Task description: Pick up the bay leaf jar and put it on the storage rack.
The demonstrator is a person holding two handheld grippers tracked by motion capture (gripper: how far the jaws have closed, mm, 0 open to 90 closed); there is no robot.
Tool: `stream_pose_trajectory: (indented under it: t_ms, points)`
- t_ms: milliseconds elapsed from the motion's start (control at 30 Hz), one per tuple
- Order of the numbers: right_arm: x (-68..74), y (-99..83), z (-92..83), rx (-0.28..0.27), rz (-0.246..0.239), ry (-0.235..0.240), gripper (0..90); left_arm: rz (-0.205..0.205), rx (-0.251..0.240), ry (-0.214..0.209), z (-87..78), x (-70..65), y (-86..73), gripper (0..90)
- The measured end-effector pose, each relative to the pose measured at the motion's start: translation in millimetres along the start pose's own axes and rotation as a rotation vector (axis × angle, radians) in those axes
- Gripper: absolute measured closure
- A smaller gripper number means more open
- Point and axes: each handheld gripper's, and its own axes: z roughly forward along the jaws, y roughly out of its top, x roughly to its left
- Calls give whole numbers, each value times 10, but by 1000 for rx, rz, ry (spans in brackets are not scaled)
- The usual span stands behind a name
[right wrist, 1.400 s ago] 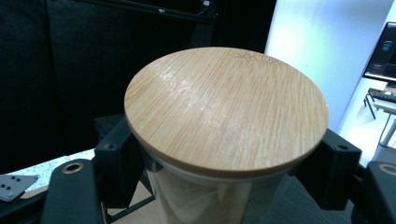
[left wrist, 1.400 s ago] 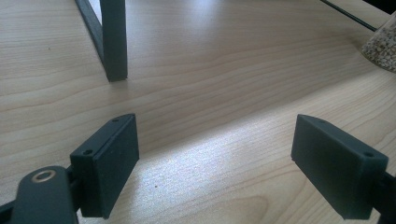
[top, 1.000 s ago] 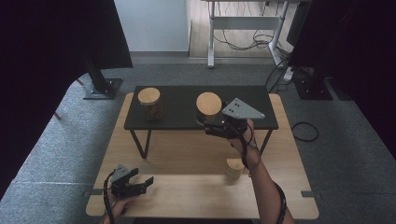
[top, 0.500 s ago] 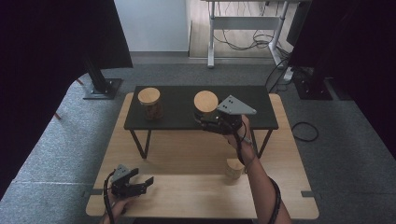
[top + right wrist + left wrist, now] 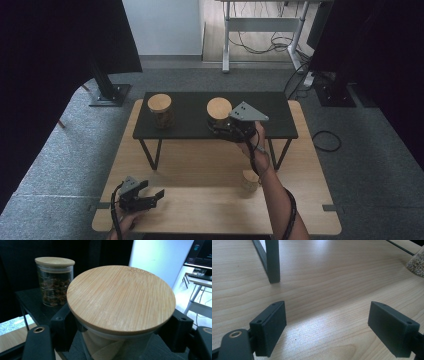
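Jar with bamboo lid (image 5: 219,113) sits on my black shelf (image 5: 280,120), right gripper (image 5: 225,127) clamped round it; left gripper (image 5: 150,199) rests near-left. Left jaws gape over bare tabletop (image 5: 332,285). Right pads (image 5: 63,326) squeeze the jar's glass beside a second jar (image 5: 54,281)

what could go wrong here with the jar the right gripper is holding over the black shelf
The right gripper clamps the jar just below its bamboo lid, so the glass might slip or tilt when set down. The other jar stands on the same black shelf; a sideways swing could knock it. The shelf is narrow, so a jar placed near its edge could topple.
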Motion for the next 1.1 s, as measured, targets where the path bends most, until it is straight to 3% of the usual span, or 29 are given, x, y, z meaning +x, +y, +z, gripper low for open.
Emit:
stream_pose_trajectory:
  t_ms: [267,1100]
  points:
    - [22,-31,59,20,-19,-35,250,1,1,1,1,-2,0,145]
    - [-32,-62,132,32,3,-69,218,5,1,0,2,-6,0,145]
